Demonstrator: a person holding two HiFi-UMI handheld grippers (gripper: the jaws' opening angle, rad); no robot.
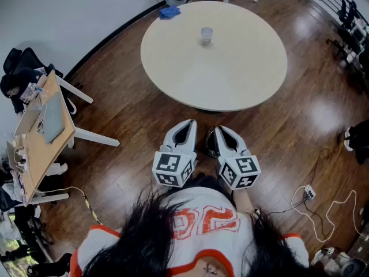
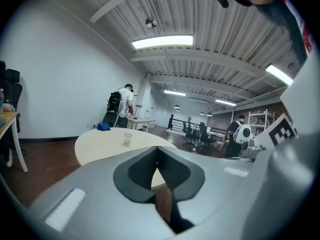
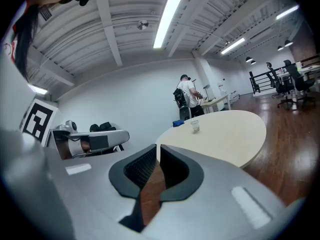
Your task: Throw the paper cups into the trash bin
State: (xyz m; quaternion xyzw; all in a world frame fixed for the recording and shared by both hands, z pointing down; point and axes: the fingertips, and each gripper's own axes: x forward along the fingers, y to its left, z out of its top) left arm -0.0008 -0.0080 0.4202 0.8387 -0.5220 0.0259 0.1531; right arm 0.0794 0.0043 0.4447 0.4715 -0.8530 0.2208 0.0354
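left gripper [image 2: 157, 151]: its two grey jaws are closed, tips meeting, with nothing between them. right gripper [image 3: 157, 151]: its jaws stand narrow, tips all but touching across a thin slit, and nothing is in the slit. brown floor shows through the gap lower down.

in the head view both grippers sit side by side, close together, just ahead of a white and orange shirt [image 1: 202, 224]. they point toward the table, over bare wooden floor [image 1: 115, 172], short of the table's near edge. each has a cube of black-and-white square markers at its back end.

the cup [image 1: 206, 34] is the only cup in sight. it stands upright on the round, cream-coloured table [image 1: 242, 74], a little past the centre on the far side, well apart from both grippers. it is small and pale, whitish grey, slightly wider at the rim than at the base, mouth up. whether anything is in it cannot be made out. in the left gripper view it shows above and left of the jaw tips, and in the right gripper view above and right of them.

a crumpled blue cloth [image 1: 169, 11] lies at the table's far edge, apart from the cup. a cluttered wooden desk [image 1: 43, 131] stands at the left by the white wall. beyond the table a person [image 2: 123, 104] in a white top with a dark backpack stands facing away.
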